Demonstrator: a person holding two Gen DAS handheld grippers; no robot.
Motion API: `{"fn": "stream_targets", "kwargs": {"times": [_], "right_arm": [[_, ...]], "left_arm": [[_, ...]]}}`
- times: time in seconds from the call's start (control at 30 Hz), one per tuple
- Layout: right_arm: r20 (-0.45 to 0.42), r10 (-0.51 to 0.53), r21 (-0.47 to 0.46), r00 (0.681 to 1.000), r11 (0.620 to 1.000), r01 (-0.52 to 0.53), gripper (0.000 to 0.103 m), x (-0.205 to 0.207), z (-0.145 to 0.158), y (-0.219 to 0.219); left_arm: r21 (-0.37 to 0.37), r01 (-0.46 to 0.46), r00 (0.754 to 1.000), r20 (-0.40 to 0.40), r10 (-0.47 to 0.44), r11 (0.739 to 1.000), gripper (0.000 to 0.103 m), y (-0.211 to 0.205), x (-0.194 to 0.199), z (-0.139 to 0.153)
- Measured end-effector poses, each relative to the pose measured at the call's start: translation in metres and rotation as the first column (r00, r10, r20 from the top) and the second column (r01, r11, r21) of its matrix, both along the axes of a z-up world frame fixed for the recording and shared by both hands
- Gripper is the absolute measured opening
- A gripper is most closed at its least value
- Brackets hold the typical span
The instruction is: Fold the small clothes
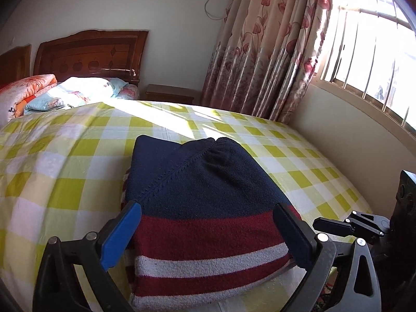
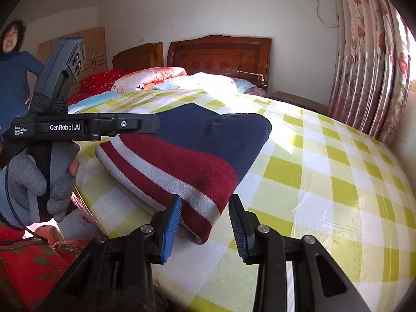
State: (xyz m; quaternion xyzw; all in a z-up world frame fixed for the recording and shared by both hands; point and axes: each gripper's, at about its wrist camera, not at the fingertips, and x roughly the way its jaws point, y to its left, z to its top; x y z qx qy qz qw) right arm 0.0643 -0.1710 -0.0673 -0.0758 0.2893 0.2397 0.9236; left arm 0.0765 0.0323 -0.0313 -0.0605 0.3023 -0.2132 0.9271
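Right claw point(image 2: 205, 223) parted, tilted over sweater point(image 2: 182, 156)

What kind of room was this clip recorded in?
A home bedroom, almost certainly: the folded sweater lies on a bed with a yellow-checked sheet, a carved wooden headboard and piled quilts stand behind it, and floral curtains hang beside a barred window.

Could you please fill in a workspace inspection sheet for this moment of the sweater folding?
Surface: bed sheet, yellow-and-white check, sunlit.
Job's things: striped sweater, folded flat near the bed edge.
Clutter: quilts piled by the headboard.
Grippers: left gripper wide open, fingers either side of the sweater; right gripper open over its corner, not pressing.
Cables: thin cord hanging on the wall.
Surroundings: floral curtain, barred window; a person stands far left in the right wrist view.
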Motion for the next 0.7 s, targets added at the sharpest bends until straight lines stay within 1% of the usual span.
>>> {"fn": "stream_targets", "kwargs": {"times": [0.07,0.2,0.27,0.33,0.4,0.47,0.6,0.7], "right_arm": [[0.024,0.008,0.031,1.0,0.999,-0.009,0.038,-0.004,0.008,-0.001],[0.056,-0.018,0.031,0.998,0.999,0.017,0.038,-0.009,0.016,-0.009],[0.034,-0.05,0.044,0.998,0.998,0.049,0.038,-0.006,0.014,-0.019],[0.006,-0.09,0.051,0.996,0.995,0.089,0.038,0.0,0.01,-0.027],[-0.005,-0.092,0.055,0.996,0.994,0.093,0.038,0.003,0.008,-0.029],[0.001,-0.072,0.038,0.997,0.997,0.072,0.036,0.005,0.008,-0.021],[0.044,0.03,-0.003,0.999,1.0,-0.03,0.034,0.003,0.013,0.009],[0.044,0.102,-0.042,0.994,0.994,-0.101,0.033,0.005,0.008,0.028]], "left_arm": [[-0.007,-0.016,1.0,0.0,0.016,1.0,0.103,0.006,0.002,0.003],[-0.074,-0.064,0.998,-0.029,0.062,0.995,0.103,0.03,0.008,0.004],[-0.083,-0.084,0.996,-0.033,0.081,0.993,0.103,0.038,0.007,0.005],[-0.086,-0.084,0.996,-0.027,0.082,0.993,0.103,0.044,0.002,0.008],[-0.084,-0.072,0.997,-0.023,0.07,0.994,0.103,0.044,-0.004,0.011],[-0.077,-0.033,0.999,-0.014,0.032,0.996,0.103,0.038,-0.01,0.014],[-0.04,0.023,1.0,0.001,-0.023,0.999,0.103,0.023,-0.02,0.011],[-0.014,0.028,0.998,-0.056,-0.028,1.0,0.103,0.019,-0.01,-0.008]]}}
